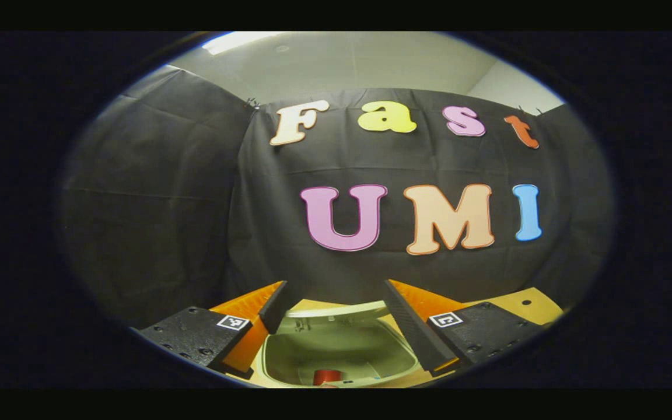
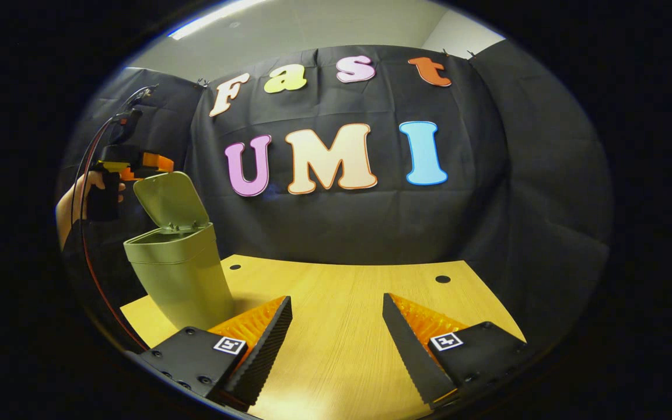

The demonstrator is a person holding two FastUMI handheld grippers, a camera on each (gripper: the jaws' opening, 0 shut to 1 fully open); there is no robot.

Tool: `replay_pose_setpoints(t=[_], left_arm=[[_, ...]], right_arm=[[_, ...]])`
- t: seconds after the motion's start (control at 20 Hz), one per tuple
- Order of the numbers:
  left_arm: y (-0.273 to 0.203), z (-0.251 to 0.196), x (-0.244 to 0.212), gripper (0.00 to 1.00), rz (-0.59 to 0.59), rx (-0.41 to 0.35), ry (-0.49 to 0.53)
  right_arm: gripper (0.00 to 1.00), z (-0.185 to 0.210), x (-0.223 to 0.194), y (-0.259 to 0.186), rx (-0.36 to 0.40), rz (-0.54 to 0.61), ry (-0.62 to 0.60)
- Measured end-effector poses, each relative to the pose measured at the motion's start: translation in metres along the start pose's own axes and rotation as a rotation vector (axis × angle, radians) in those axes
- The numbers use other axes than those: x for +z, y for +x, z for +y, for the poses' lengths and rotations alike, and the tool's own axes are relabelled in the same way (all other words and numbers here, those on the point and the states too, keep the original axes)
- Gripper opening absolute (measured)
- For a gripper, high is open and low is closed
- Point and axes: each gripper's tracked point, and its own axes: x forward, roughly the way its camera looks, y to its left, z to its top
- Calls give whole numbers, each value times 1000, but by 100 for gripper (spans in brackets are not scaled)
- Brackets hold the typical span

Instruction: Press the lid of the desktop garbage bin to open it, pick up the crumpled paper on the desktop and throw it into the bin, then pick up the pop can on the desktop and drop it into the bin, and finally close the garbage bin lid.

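Two sets of jaws are in play, and both stand apart with nothing between them. My left gripper (image 1: 336, 326) hangs above the garbage bin (image 1: 339, 356), looking down into its open mouth; a red object, which I take for the pop can (image 1: 326, 375), lies at the bottom, below the jaws. The lid (image 2: 171, 200) stands tilted up behind the opening, and in the right gripper view the left gripper sits right at its top edge, held by a hand (image 2: 82, 201). My right gripper (image 2: 336, 338) hovers over bare counter (image 2: 336, 291), the bin off beyond its left finger. I see no crumpled paper on the counter, so I judge only the closing remains: next I need to push the lid forward and down until it latches.
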Motion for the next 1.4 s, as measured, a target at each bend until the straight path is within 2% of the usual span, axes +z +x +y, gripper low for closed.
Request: replay_pose_setpoints(t=[0.05,0.1,0.15,0.2,0.4,0.45,0.6,0.75,0.8,0.85,0.9,1.0,1.05,1.1,1.3,1.35,1.4], left_arm=[[-4,0,-5,99,8,0,0],[-8,-1,-10,95,15,0,-3],[-11,0,-16,99,27,1,-8],[-13,-1,-22,94,39,-1,-15],[-24,-6,-60,94,115,1,-31],[-26,-8,-66,94,126,-1,-24],[-33,-15,-93,94,182,-16,-36],[-34,-16,-109,95,208,-17,-29],[-34,-16,-113,99,216,-17,-28],[-35,-17,-118,94,229,-17,-29],[-36,-18,-123,94,244,-20,-29],[-37,-19,-128,95,255,-22,-34],[-39,-19,-135,99,275,-19,-36],[-40,-19,-133,94,256,-18,-31],[-42,-23,-142,99,244,-24,19],[-41,-22,-142,95,244,-27,13],[-40,-24,-140,95,224,-34,-11]], right_arm=[[98,1,0,1,9,3,-5],[98,2,1,1,19,5,-8],[98,4,1,1,27,6,-11],[98,6,2,1,34,6,-16],[99,12,0,0,52,10,-34],[96,12,0,0,53,11,-36],[98,12,-3,-1,57,22,-38],[99,10,1,0,49,14,-36],[98,12,-1,1,51,18,-28],[98,14,-1,1,56,24,-23],[99,15,-2,0,59,22,-28],[98,15,0,2,54,14,-37],[98,16,1,3,58,14,-29],[98,17,0,4,60,14,-21],[98,20,-11,8,60,38,-2],[98,22,-15,7,68,51,0],[98,25,-16,6,72,52,-3]])
